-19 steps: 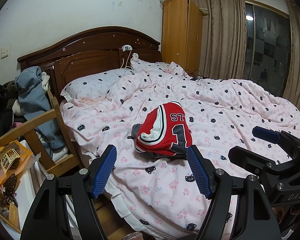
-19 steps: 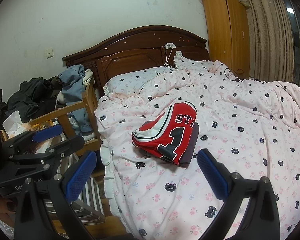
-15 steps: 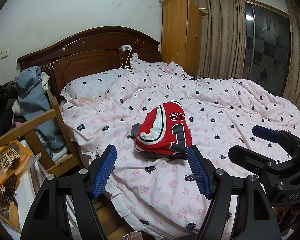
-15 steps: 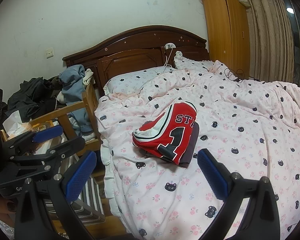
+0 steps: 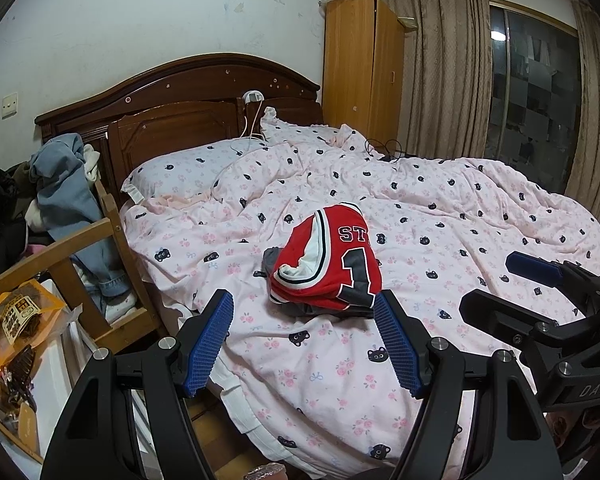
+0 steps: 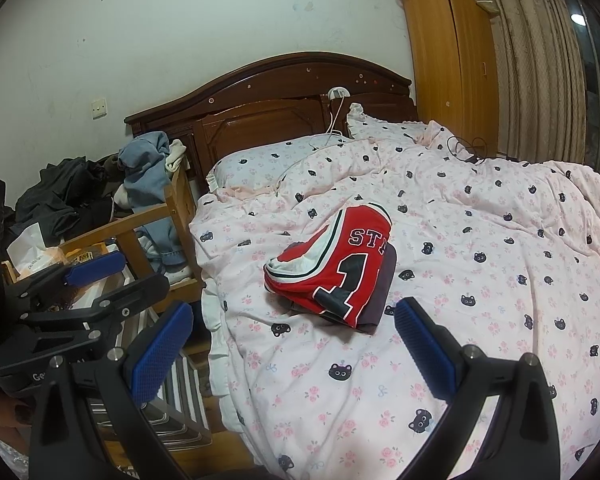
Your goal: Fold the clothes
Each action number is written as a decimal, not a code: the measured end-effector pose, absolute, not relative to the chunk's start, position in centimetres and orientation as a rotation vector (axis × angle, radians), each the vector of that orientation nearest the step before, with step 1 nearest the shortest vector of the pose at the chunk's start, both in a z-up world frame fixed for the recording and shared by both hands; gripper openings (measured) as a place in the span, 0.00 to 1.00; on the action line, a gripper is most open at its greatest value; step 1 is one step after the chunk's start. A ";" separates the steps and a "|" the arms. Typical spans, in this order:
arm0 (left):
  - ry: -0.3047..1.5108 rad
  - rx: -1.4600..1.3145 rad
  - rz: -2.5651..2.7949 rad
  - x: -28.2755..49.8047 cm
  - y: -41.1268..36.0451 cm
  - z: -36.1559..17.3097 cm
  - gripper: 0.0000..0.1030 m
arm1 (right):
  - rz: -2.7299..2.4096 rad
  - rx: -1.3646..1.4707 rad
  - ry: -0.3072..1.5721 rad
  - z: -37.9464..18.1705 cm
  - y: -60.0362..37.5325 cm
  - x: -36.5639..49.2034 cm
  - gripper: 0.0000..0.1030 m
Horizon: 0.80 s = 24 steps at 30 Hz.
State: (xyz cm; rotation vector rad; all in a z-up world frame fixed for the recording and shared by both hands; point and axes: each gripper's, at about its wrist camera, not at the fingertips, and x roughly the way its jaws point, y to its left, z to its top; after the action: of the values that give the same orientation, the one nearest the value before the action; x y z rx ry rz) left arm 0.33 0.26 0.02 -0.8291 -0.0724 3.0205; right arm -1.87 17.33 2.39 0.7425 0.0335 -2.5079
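Note:
A folded red jersey (image 5: 332,264) with a black number 1 lies on a folded grey garment (image 5: 272,258) on the pink cat-print duvet (image 5: 440,216). It also shows in the right wrist view (image 6: 336,264), with the grey garment (image 6: 382,292) under it. My left gripper (image 5: 304,340) is open and empty, held back from the stack near the bed's front edge. My right gripper (image 6: 296,348) is open and empty, also short of the stack. Each gripper shows in the other's view: the right (image 5: 540,280), the left (image 6: 84,276).
A wooden chair (image 5: 100,248) piled with jeans (image 5: 72,188) and dark clothes stands left of the bed. A snack bag (image 5: 20,312) lies on a white unit at lower left. A headboard (image 5: 180,92), a wardrobe (image 5: 364,68) and curtains stand behind. A charger cable (image 5: 252,128) lies on the pillow.

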 end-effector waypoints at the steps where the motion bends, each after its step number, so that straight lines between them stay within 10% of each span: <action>1: -0.071 -0.829 3.021 0.4 0.3 0.0 0.66 | -2.508 0.742 0.033 2.4 17.3 -1.9 1.00; 24: -0.062 -0.832 3.025 0.7 0.7 0.2 0.66 | -2.503 0.733 0.013 2.8 17.7 -1.4 1.00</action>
State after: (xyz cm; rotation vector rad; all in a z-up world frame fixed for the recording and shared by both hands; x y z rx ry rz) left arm 0.69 0.75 0.22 -0.8317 -0.0623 3.0254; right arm -1.38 17.74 2.82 0.7333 0.0127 -2.5029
